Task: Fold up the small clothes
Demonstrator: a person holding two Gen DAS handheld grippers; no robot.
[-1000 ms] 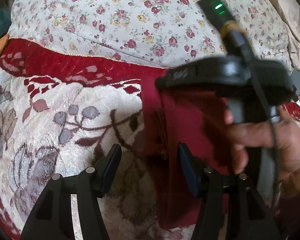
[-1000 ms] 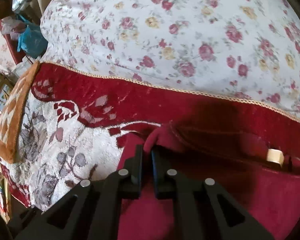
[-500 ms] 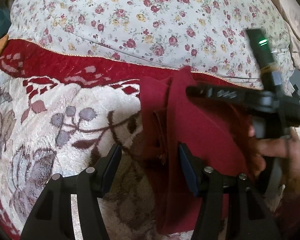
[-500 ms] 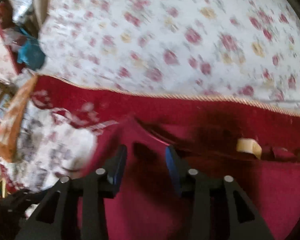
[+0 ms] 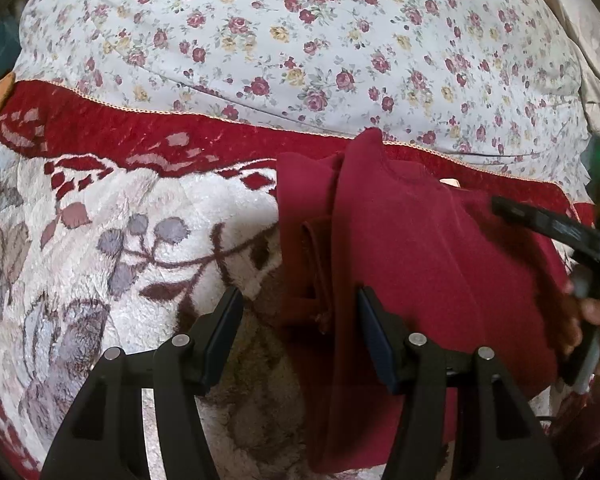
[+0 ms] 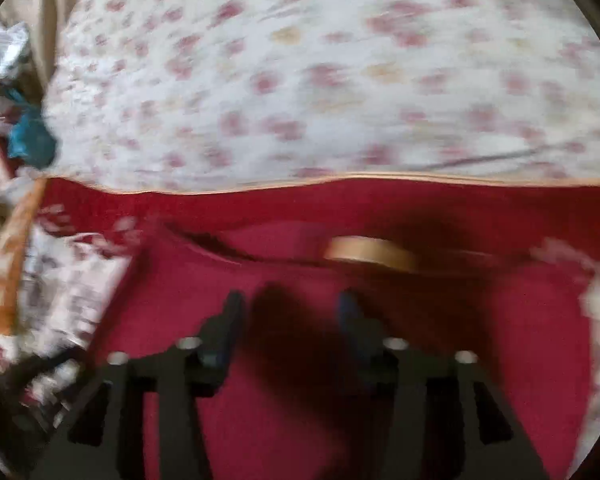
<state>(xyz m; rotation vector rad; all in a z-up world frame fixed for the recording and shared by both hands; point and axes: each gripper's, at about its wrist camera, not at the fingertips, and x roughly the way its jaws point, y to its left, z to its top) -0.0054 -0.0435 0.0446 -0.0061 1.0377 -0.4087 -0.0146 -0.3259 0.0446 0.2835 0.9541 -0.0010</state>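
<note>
Maroon garment [image 5: 432,264], lying on the plush floral blanket [image 5: 112,264] just below the rose-print sheet [image 5: 300,40], its left side turned over into a lengthwise flap. My left gripper [image 5: 300,332] stands parted with nothing pinched; the folded edge lies between its jaws, untouched. My right gripper [image 6: 288,320] has just been opening and is released, nothing between its pads, above the garment's middle.

Risk, as I judge it: with neither tong holding the cloth, the fresh flap may spring back or slide on the fuzzy blanket. A left jaw closing now could bunch the layered edge, and the next fold would set crooked.

Appearance: a thick, soft knit, deep red, with a pale label [image 6: 372,254] at the neckline and a bunched seam under the flap.
</note>
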